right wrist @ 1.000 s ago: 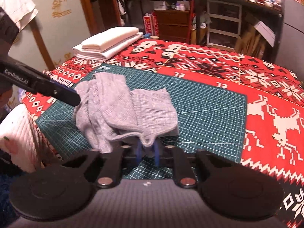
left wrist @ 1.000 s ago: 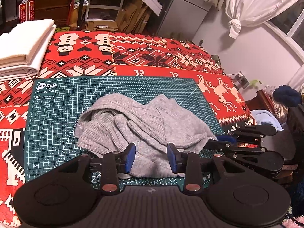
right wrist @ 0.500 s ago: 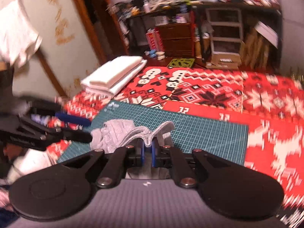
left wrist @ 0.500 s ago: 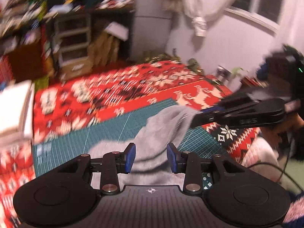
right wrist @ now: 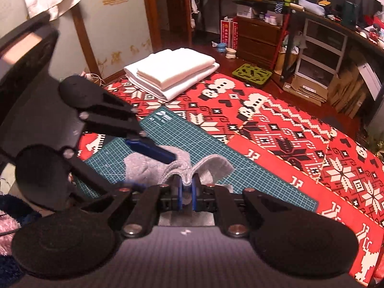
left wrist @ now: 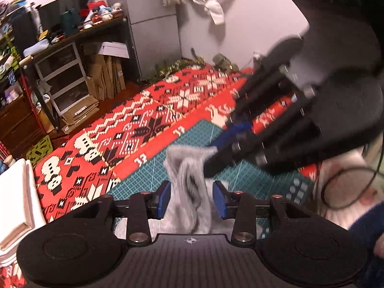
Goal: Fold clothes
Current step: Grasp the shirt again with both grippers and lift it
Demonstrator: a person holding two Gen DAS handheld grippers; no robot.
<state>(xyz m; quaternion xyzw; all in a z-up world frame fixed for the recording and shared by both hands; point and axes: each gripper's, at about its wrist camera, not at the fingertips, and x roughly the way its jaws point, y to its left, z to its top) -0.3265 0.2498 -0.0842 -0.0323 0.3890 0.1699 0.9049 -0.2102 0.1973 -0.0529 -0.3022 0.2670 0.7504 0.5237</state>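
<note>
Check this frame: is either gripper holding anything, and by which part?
The right gripper is shut on a bunched edge of the grey garment. The left gripper is open around hanging cloth, not clamping it.

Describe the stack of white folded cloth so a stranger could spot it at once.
Start from the red patterned blanket covering the bed. At its far corner, beyond the green cutting mat, sits the white folded stack. Unlike the crumpled grey garment on the mat, it is plain white, neatly squared and layered.

The garment (right wrist: 153, 168) lies on the cutting mat (right wrist: 240, 168), which lies on the blanket (right wrist: 300, 144). Folded towels (right wrist: 172, 72) sit behind the mat; shelves (right wrist: 321, 48) stand beyond.
</note>
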